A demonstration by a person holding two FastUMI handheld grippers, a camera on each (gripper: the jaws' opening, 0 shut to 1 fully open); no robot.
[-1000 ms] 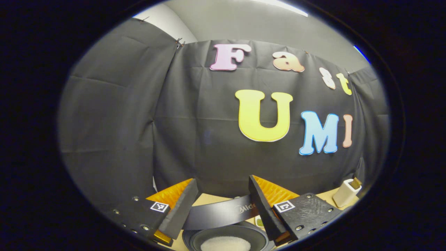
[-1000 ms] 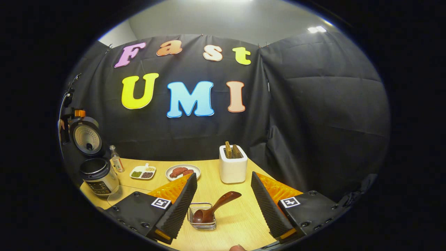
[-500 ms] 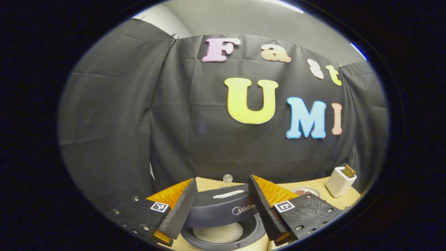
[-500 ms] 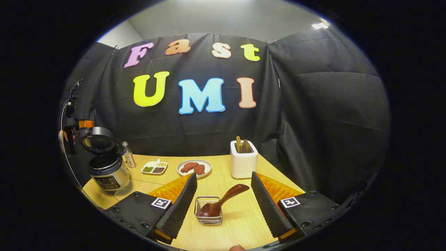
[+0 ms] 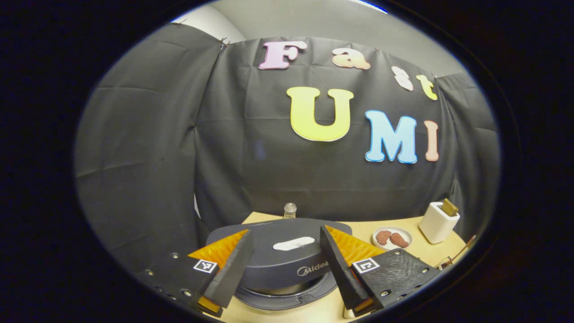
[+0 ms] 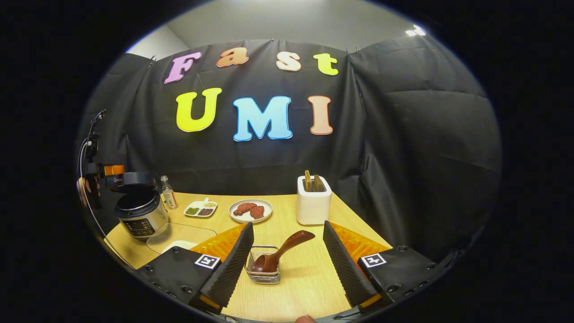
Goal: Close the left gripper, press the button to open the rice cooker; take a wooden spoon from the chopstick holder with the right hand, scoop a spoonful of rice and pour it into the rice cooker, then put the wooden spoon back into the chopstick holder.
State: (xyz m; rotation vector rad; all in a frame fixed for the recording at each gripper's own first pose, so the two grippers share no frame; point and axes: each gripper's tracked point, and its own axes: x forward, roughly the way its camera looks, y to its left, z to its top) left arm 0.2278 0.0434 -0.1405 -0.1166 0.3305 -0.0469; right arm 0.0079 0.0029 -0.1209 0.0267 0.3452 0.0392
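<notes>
From the left gripper view we lose the rice cooker's [image 5: 287, 260] pot beneath its lowered lid [image 5: 278, 246] (a bottle [image 5: 290, 210] pokes up behind); in the right gripper view, the far hand [image 6: 83, 186] is too small to read.

Staged recording booth dressed as kitchen corner, not real home. Black cloth wall [image 6: 403, 148] pinned up around light wooden table [image 6: 309, 278]; plain grey room wall above. Kitchen props on table: silver rice cooker with dark lid [image 6: 140, 214], round white plate of reddish meat slices [image 6: 250, 210], white divided dish of beans [image 6: 200, 209], small clear bottle [image 6: 168, 198], white rectangular holder [image 6: 313, 205], wire basket [image 6: 263, 270] with dark wooden spoon [image 6: 280, 256].
</notes>
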